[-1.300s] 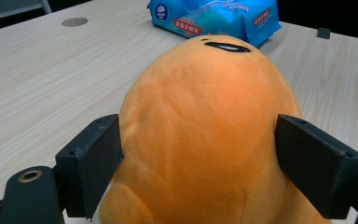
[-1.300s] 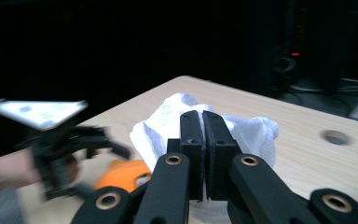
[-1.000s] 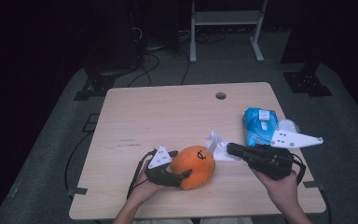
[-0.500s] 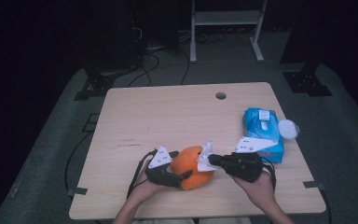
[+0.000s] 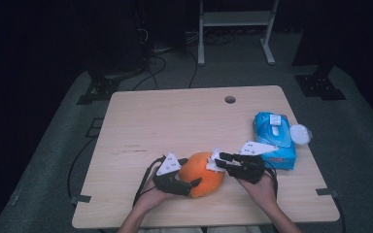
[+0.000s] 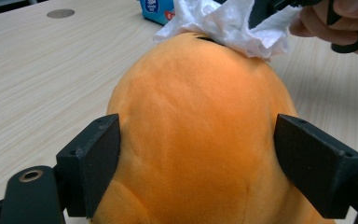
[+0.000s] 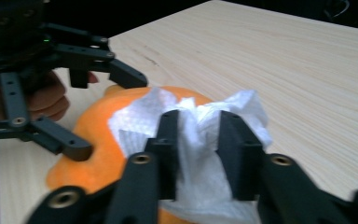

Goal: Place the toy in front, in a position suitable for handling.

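From the high view, an orange plush toy [image 5: 202, 174] sits low centre on the counter [image 5: 175, 121], near its front edge, with bare wood stretching behind; a blue wipes pack [image 5: 273, 138] lies at right. The left gripper [image 5: 183, 183] clamps the toy; the right gripper [image 5: 218, 162] meets it from the right. In the left gripper view, both pads press the toy's flanks, a white tissue [image 6: 233, 23] draped on top. In the right gripper view, the jaws, just opening, straddle the tissue without clearly pinching it.
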Available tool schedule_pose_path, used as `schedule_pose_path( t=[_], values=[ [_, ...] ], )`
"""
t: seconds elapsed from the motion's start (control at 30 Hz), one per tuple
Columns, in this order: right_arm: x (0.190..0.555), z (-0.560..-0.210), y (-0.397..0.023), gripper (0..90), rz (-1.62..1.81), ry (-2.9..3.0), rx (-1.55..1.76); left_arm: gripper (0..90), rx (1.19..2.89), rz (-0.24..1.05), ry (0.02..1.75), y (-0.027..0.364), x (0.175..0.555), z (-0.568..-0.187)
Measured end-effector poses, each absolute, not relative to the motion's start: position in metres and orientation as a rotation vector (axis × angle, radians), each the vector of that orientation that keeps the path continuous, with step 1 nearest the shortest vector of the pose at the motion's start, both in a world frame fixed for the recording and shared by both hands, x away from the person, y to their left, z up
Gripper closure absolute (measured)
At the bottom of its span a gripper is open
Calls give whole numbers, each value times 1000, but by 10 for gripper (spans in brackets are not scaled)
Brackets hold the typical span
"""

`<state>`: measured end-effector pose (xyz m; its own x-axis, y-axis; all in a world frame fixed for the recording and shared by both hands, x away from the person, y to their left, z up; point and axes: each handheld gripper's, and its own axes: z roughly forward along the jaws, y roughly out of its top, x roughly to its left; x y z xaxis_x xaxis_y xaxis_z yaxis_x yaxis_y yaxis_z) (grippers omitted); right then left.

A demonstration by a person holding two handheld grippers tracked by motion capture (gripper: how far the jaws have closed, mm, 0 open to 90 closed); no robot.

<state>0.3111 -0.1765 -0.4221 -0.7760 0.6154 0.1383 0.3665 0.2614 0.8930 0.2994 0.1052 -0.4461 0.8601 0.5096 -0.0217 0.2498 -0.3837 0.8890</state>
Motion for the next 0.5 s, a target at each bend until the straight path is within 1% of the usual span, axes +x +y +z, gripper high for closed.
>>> schedule_pose_path(
  t=[0.03, 0.07, 0.27, 0.37, 0.4, 0.43, 0.5],
  values=[
    [311, -422, -176, 559, 1523, 2295, 914, 163, 1991, 311, 552, 105, 299, -446],
    [313, -425, -177, 519, 1526, 2295, 935, 164, 1999, 315, 546, 105, 299, -446],
    [318, -432, -178, 520, 1611, 2321, 931, 190, 2023, 308, 526, 103, 298, -446],
    [316, -434, -175, 544, 1619, 2330, 906, 189, 2027, 310, 521, 104, 298, -447],
    [315, -435, -173, 584, 1614, 2339, 895, 172, 2027, 312, 523, 104, 298, -446],
    [315, -435, -173, 584, 1614, 2339, 895, 172, 2031, 319, 529, 104, 297, -445],
    [312, -435, -171, 642, 1561, 2340, 907, 121, 2037, 329, 544, 104, 292, -439]
  ],
)
